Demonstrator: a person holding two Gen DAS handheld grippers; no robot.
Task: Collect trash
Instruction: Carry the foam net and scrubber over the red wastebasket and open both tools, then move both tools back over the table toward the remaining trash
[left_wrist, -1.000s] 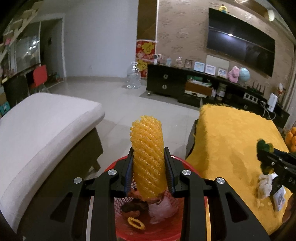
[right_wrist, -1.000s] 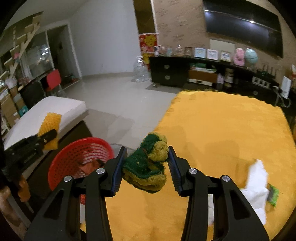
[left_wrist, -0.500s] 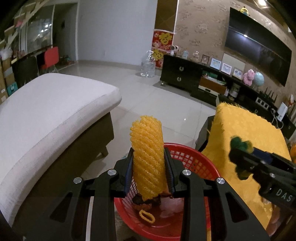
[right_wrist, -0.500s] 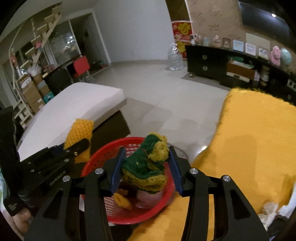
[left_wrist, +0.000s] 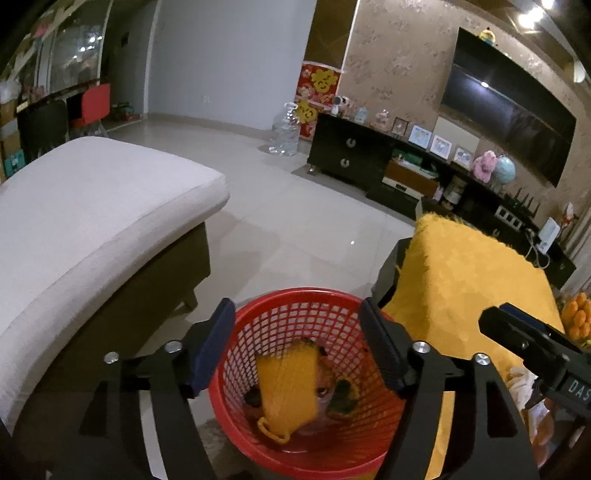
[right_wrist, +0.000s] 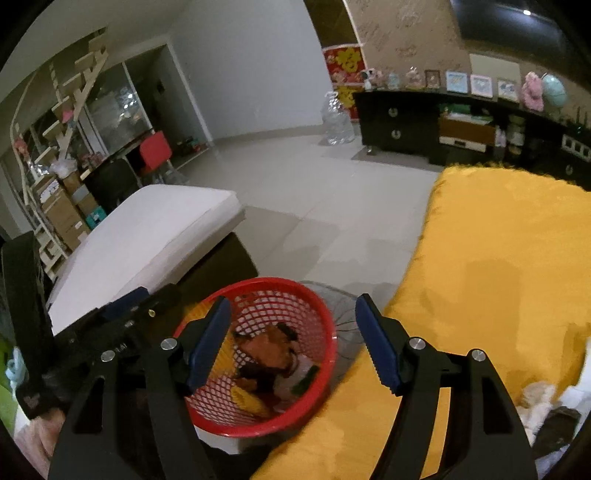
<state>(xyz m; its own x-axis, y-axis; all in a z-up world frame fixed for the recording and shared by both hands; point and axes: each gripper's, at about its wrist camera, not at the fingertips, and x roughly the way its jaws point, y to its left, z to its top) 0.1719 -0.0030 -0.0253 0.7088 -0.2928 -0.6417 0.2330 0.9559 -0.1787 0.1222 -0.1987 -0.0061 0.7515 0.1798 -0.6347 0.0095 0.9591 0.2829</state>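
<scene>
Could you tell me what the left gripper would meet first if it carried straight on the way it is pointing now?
Most likely the yellow foam net lying in the red basket; the open left gripper points down into it, though depth is hard to judge.

Left wrist view: looks forward and down along left tool (left_wrist: 297, 343), close above red basket (left_wrist: 295, 299), facing TV wall. Right wrist view: same heading from right tool (right_wrist: 291, 341), slightly farther right, over yellow-covered worktop (right_wrist: 498, 258) edge. Shared: basket (right_wrist: 325, 321), white ottoman (left_wrist: 85, 206), worktop (left_wrist: 469, 266), black cabinet (left_wrist: 351, 155), each other's tool.
</scene>
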